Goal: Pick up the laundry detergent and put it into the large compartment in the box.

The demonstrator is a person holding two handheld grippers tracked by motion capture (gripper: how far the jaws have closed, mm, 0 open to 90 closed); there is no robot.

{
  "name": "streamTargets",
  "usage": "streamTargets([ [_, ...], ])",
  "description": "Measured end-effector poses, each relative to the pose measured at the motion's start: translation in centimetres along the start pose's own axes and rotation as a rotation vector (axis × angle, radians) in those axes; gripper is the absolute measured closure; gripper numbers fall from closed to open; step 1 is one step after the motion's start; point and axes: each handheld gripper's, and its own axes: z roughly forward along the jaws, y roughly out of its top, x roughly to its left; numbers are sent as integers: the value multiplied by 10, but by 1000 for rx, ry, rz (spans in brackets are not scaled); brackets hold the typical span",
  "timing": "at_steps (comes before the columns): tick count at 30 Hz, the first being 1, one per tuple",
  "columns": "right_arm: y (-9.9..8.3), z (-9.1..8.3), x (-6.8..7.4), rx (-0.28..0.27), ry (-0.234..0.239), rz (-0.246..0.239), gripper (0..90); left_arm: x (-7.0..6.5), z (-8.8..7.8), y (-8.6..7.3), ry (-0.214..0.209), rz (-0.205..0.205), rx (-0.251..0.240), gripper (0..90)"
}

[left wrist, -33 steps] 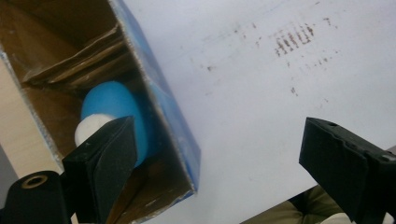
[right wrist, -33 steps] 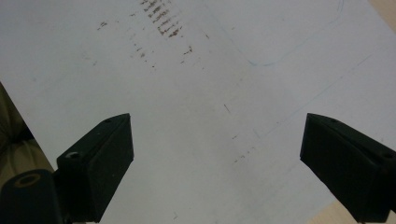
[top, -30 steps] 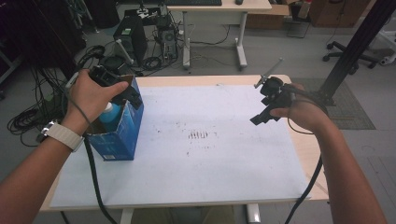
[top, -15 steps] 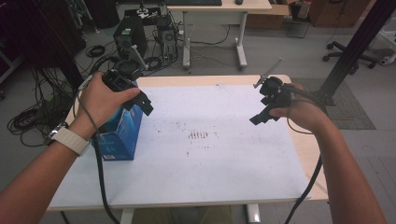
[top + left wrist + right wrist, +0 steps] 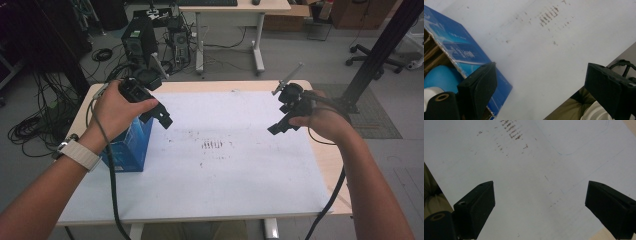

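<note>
An open-topped blue cardboard box stands at the left edge of the white sheet that covers the table. In the left gripper view the blue box holds a blue rounded object with a white part beside it. My left gripper hangs above the sheet just right of the box's top; the left gripper is open, with bare sheet between its jaws. My right gripper hovers over the sheet's right side. In its own view the right gripper is open wide and empty.
Brown smudges mark the sheet's middle. The wooden table edge shows at the right. Behind the table are a computer tower, floor cables, a white desk and a black post.
My left hand has lifted off the top of the blue box and carried its gripper to the right, over the sheet. The right hand has stayed put.
</note>
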Motion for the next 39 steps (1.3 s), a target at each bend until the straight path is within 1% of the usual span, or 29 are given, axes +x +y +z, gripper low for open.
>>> streamTargets([
  [5,-1,-1,0,-2,-2,0,93,-3,1,1,-6,10,-4,115],
  [7,-1,-1,-1,-3,-1,2,93,-5,2,1,-16,29,-12,115],
  [10,-1,-1,-2,1,-1,4,93,-6,3,1,-19,40,-15,115],
  [12,0,-1,-2,-1,-3,4,93,-10,4,1,-20,60,-7,115],
  [13,0,-1,-2,-1,-3,4,93,-10,4,1,-20,60,-7,115],
  [16,1,-1,-1,1,-3,5,93,-16,4,1,-26,78,-9,115],
  [19,1,0,0,-1,-2,1,93,-21,7,2,-48,106,1,115],
  [21,2,0,0,0,-1,3,93,-22,9,2,-53,125,2,115],
  [26,3,2,2,3,1,-3,93,-25,11,1,-62,144,6,115],
  [29,4,2,1,1,2,-2,93,-28,11,0,-67,168,3,115],
  [33,5,3,0,4,0,1,93,-30,12,0,-70,178,6,115],
  [35,6,4,1,2,3,1,93,-31,13,-1,-77,178,-1,115],
  [39,6,5,2,3,4,-6,93,-33,13,-1,-78,193,-3,115],
])
